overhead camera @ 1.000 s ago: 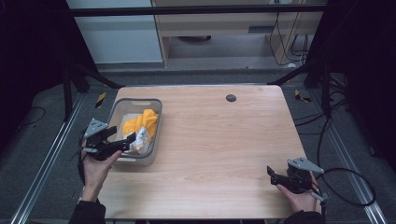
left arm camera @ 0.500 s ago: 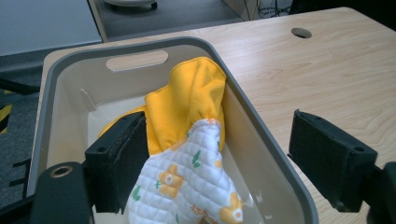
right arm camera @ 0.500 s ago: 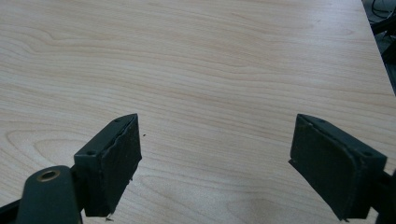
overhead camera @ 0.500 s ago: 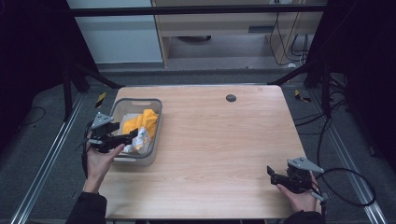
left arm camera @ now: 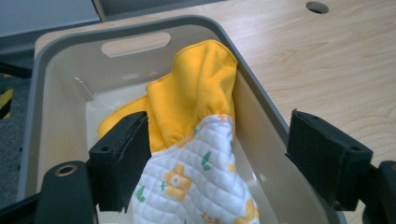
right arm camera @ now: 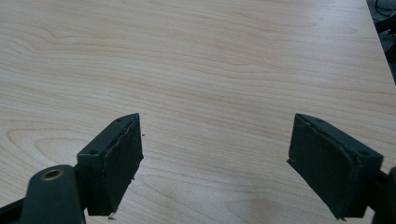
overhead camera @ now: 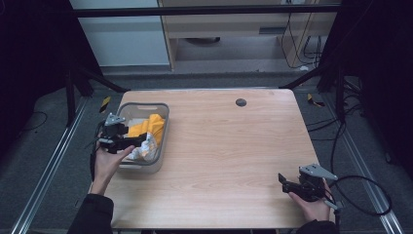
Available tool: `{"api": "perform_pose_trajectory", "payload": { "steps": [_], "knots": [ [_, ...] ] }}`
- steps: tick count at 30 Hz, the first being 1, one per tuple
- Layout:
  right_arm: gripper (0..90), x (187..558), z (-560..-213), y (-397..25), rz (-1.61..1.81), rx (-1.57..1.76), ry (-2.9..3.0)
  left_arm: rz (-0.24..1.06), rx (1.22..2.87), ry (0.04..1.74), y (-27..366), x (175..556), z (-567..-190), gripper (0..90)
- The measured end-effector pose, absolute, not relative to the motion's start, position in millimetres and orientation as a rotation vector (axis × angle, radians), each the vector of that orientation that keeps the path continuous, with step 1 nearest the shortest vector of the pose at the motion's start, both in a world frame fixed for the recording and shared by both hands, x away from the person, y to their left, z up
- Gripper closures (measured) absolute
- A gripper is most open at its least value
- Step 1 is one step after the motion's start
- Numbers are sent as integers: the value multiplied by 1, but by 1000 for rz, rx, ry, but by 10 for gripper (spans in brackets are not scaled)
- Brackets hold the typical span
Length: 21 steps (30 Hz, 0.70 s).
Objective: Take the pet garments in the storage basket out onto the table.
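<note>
black padded jaws of the left gripper [left arm camera: 217, 163] stand spread, one inside the bin [left arm camera: 46, 93], one outside its wall, straddling the quilted white cloth [left arm camera: 196, 186]. its yellow end [left arm camera: 196, 93] runs straight ahead, draped up that wall. soft, crumpled fabric; smooth grey plastic. the right gripper [overhead camera: 292, 184] rests released, well apart, on the pale wood bench [overhead camera: 234, 146].

A smooth plastic bin [left arm camera: 261, 100] holds yellow cloth [left arm camera: 191, 98] and quilted printed fabric [left arm camera: 196, 186] (table [right arm camera: 210, 56]: matt wood grain).
</note>
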State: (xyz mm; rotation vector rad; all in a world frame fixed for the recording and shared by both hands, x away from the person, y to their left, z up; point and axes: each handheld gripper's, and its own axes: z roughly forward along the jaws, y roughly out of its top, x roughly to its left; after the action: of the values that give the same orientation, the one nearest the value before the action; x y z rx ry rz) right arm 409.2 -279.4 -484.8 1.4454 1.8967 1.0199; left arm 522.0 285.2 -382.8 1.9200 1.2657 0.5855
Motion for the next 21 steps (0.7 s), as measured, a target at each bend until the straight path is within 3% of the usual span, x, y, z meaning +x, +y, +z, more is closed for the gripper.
{"api": "perform_pose_trajectory", "payload": {
  "steps": [21],
  "knots": [
    [181,409,-485,-280,1021,1444,1904,547,2025,1317,278,545,-397,250]
  ]
}}
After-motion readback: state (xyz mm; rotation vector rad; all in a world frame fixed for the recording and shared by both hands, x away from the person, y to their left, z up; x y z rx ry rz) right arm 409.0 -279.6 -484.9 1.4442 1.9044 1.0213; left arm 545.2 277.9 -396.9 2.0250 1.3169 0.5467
